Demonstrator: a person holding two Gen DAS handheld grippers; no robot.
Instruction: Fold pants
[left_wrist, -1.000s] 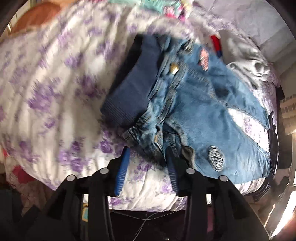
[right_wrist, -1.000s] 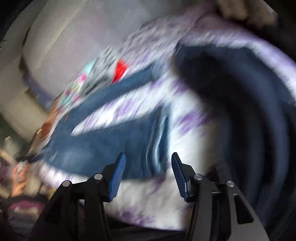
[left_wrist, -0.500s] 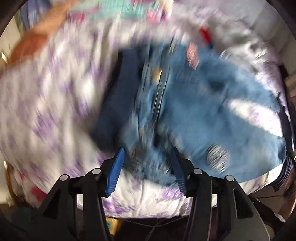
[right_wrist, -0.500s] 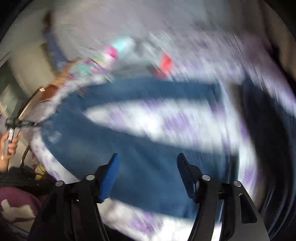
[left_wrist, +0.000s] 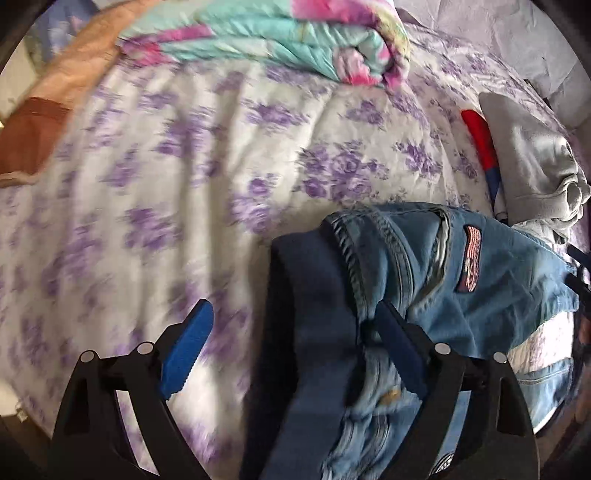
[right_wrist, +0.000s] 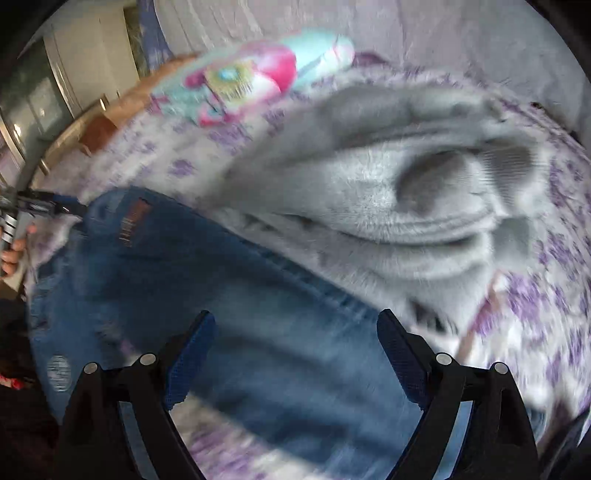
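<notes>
- Looking through my left wrist camera, I see the left gripper (left_wrist: 291, 354) with its fingers spread wide, and the waistband end of the jeans (left_wrist: 461, 280) bunched between them, just touching the right finger — nothing pinched.
- My right gripper (right_wrist: 295, 354) is spread just as wide, hovering over a denim leg that runs from near centre out to the far left; it holds nothing either.
- The jeans lie on the floral bedspread (left_wrist: 184, 184), waist near the left tool, legs crossing toward a grey sweatshirt (right_wrist: 424, 206) that sits just beside them, perhaps overlapping one leg (the blur hides the edge).
- I judge the denim fairly heavy and limp — soft enough to drape, stiff at the seams, not slippery.
- Best hold, I think: the thick ribbed waistband (left_wrist: 314, 314) for the left, the leg's side seam or hem for the right, since doubled layers grip well.
</notes>
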